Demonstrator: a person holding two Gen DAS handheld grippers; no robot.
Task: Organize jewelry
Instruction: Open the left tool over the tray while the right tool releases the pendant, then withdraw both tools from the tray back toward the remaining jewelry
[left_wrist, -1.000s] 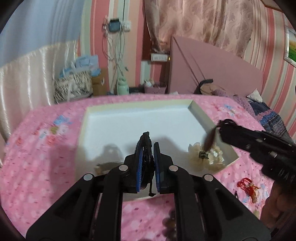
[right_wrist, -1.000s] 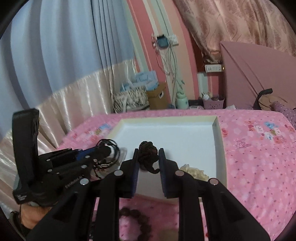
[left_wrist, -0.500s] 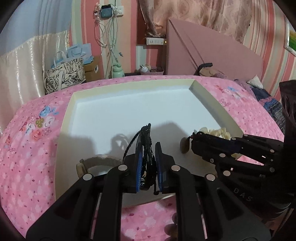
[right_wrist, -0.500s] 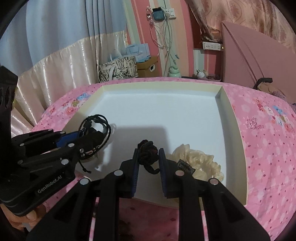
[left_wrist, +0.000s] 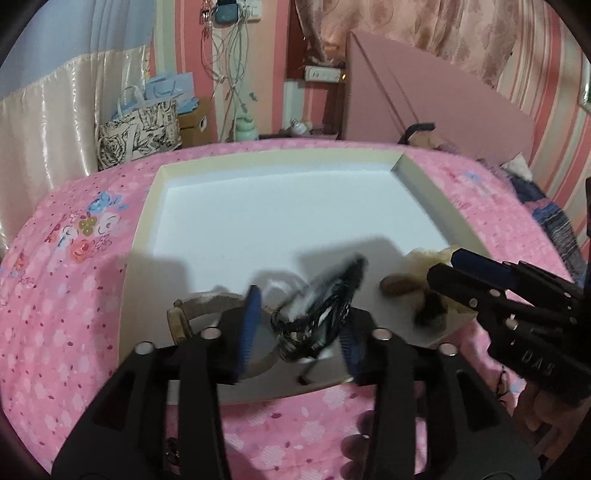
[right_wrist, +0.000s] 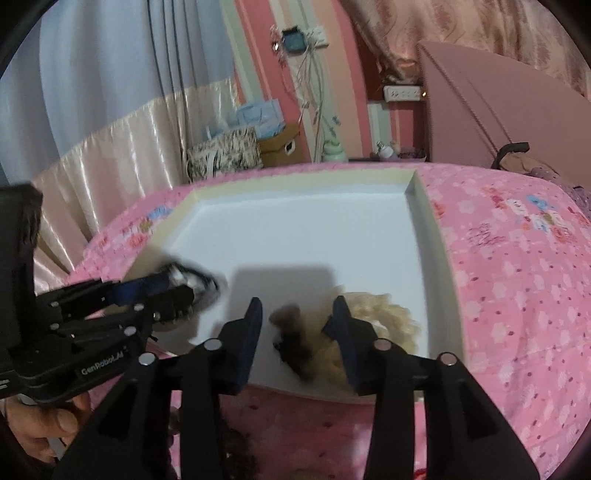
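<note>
Opening left tool (left_wrist: 297, 325), black bracelet (left_wrist: 319, 314) tilted up-right

The tray (left_wrist: 146, 236) looks like matt cream card with a smooth white floor; the bed cover (left_wrist: 62, 295) is soft printed pink cloth; the black bracelet (left_wrist: 317, 314) is braided cord; each hand-held gripper (left_wrist: 297, 332) is matt black plastic with blue pads (left_wrist: 247, 325); the curtain (right_wrist: 122, 144) is glossy satin.

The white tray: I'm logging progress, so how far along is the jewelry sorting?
Done: a cream scrunchie and a beige band lie in the white tray. In hand: both jaws are opening, the left gripper releasing a black cord bracelet, the right gripper a dark hair tie. Left: dark beads on the bedspread.
</note>
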